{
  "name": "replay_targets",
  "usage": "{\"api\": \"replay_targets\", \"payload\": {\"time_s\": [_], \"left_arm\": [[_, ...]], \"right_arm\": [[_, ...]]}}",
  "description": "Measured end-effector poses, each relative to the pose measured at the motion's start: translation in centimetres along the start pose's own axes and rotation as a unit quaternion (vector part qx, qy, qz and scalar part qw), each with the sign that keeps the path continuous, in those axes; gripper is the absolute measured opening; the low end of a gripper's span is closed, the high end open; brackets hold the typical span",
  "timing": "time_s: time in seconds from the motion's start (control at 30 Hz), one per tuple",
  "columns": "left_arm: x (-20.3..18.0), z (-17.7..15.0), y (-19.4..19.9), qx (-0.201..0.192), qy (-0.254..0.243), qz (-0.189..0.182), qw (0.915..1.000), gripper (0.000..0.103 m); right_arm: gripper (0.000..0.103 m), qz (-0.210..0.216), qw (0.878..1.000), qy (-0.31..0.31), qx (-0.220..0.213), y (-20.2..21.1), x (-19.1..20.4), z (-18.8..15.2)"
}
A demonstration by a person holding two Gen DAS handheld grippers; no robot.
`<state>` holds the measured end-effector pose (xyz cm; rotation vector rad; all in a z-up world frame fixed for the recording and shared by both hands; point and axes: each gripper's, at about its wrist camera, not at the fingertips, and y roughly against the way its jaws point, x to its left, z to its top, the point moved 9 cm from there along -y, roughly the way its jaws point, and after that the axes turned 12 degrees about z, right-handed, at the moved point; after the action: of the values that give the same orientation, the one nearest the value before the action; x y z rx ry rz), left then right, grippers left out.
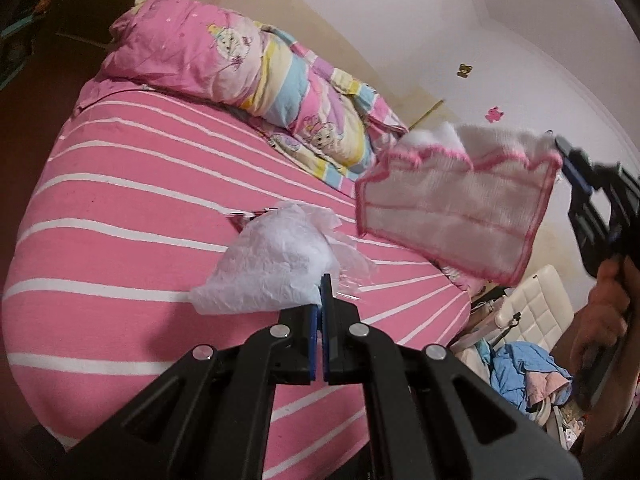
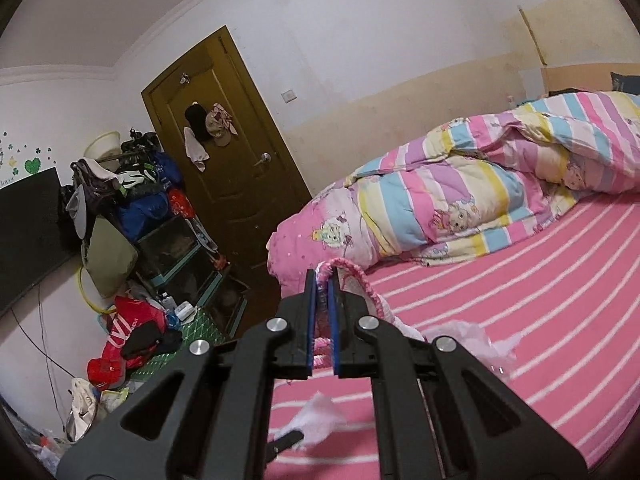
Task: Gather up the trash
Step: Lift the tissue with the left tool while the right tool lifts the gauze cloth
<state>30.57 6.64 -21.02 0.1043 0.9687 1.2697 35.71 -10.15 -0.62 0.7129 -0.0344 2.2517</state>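
Note:
My left gripper (image 1: 321, 280) is shut on a crumpled white paper tissue (image 1: 272, 264), held just above the pink striped bed (image 1: 140, 200). Thin clear plastic wrap (image 1: 348, 256) and a bit of red wrapper (image 1: 244, 220) lie beside it. My right gripper (image 2: 323, 276) is shut on a white cloth with pink trim (image 2: 340, 268); in the left wrist view that cloth (image 1: 460, 208) hangs in the air at the right, with the right gripper (image 1: 560, 148) at its top corner. The tissue (image 2: 320, 420) and left fingertip show low in the right wrist view.
A rolled pink cartoon quilt (image 1: 260, 68) lies along the far side of the bed, next to the wall. A brown door (image 2: 224, 152) and piled bags and clothes (image 2: 132, 208) stand beyond the bed's end. A white chair (image 1: 536, 312) and blue clothes (image 1: 520, 372) are beside the bed.

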Motion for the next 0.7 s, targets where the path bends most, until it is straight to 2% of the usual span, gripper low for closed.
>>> {"api": "replay_targets", "payload": {"time_s": [0.33,0.53,0.7], "left_arm": [[-6.7,-3.1,3.4,0.008,-0.019,-0.043,0.9989,0.001],[-11.8,-5.6,5.4,0.015,-0.042,-0.066,0.9968,0.001],[-16.3,-8.8,5.7,0.040,-0.068,-0.090,0.9929,0.001]], "right_arm": [[0.006,-0.019,0.999,-0.046,-0.001,8.0,-0.3,-5.1],[0.006,-0.039,0.997,-0.066,-0.021,14.4,-1.4,-7.3],[0.006,-0.068,0.993,-0.084,-0.048,21.1,-3.1,-8.9]]}}
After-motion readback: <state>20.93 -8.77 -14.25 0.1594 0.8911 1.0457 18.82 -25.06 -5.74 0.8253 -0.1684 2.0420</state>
